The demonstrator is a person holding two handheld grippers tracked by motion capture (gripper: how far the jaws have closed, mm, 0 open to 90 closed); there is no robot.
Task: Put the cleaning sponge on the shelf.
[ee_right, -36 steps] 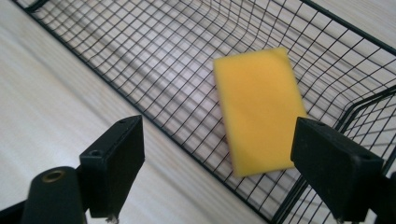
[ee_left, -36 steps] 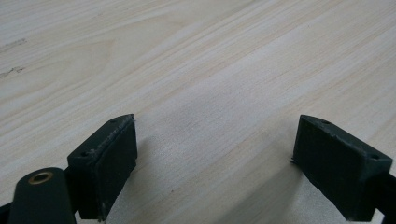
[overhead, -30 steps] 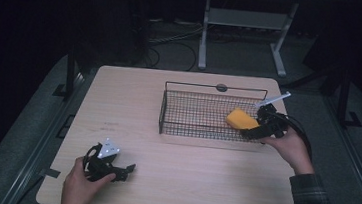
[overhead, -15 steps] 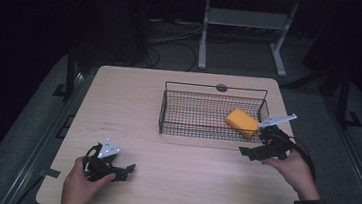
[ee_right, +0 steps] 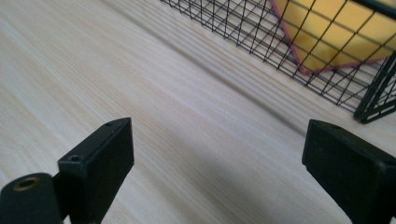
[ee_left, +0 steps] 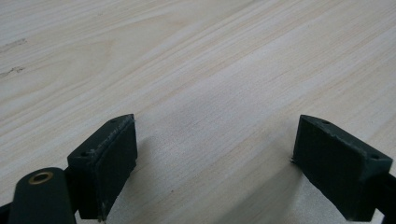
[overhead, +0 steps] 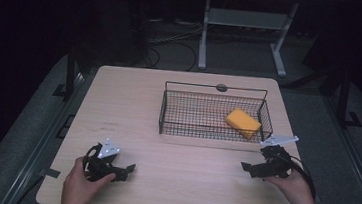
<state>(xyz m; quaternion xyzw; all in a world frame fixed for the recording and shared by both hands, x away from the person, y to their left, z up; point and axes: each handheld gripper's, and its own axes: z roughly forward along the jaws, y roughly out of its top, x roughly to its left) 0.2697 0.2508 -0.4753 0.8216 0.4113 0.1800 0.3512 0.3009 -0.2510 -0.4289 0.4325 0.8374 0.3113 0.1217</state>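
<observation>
In the wire basket [overhead: 168, 112], yellow sponge [overhead: 243, 122], beyond right gripper [overhead: 253, 168] empty jaws

Dark room, lit mainly over the counter [overhead: 133, 102]. Pale wood grain on top, rounded corners, a small dark round grommet [overhead: 221, 88] near the far edge. Grey floor [overhead: 20, 136] on both sides, with dark rails [overhead: 69, 71] running alongside. Beyond the far edge, a light metal stand [overhead: 242, 20] on two splayed legs, with a low shelf between them. Loose cables [overhead: 168, 35] coiled on the floor left of it. Farther back, blackness, no walls or windows discernible.
</observation>
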